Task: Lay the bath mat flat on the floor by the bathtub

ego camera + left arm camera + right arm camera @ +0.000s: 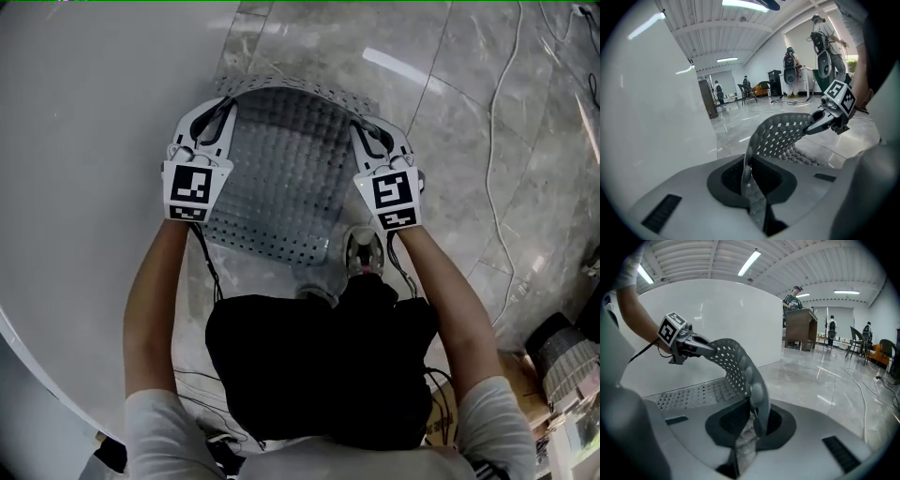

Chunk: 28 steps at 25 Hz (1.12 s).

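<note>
The grey perforated bath mat (281,178) hangs between my two grippers over the marble floor, right beside the white bathtub (94,141). Its near edge touches the floor by the person's shoe (363,251). My left gripper (223,105) is shut on the mat's far left corner, my right gripper (364,131) on its far right corner. In the left gripper view the mat's (783,133) edge is pinched between the jaws of the left gripper (749,187), and the right gripper (834,115) holds the other end. The right gripper view shows the mat (736,366) clamped in the right gripper (752,423).
A white cable (497,141) runs across the floor to the right. A woven basket (562,361) and boxes stand at the lower right. A wooden desk (799,329) with a person, chairs and other people stand far off in the hall.
</note>
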Each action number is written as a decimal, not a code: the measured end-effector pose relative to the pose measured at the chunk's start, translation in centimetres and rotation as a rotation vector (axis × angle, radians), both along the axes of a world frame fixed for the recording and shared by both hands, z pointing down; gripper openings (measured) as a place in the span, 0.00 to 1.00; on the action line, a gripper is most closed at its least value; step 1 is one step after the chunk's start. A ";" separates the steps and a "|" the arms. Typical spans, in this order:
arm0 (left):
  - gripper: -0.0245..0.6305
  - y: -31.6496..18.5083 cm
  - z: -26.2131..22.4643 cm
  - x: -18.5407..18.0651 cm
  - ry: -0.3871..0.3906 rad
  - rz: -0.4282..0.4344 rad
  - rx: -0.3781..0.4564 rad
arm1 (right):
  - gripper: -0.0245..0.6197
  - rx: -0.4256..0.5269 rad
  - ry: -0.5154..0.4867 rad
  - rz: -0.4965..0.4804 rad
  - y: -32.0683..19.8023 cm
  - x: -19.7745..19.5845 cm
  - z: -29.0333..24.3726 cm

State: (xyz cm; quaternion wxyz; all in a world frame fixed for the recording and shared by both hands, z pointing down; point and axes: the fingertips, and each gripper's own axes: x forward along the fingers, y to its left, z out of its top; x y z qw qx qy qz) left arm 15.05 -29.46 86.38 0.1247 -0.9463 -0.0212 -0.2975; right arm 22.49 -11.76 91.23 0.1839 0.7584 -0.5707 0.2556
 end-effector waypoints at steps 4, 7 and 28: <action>0.08 -1.5 1.1 1.4 0.043 -0.010 0.021 | 0.07 0.027 0.024 -0.022 -0.6 0.3 1.4; 0.08 -1.6 2.0 2.1 0.049 -0.004 0.049 | 0.08 0.041 0.006 -0.001 -1.2 0.8 2.3; 0.08 -2.9 7.1 4.1 0.029 -0.069 0.053 | 0.11 0.076 -0.017 0.048 -2.7 4.0 5.2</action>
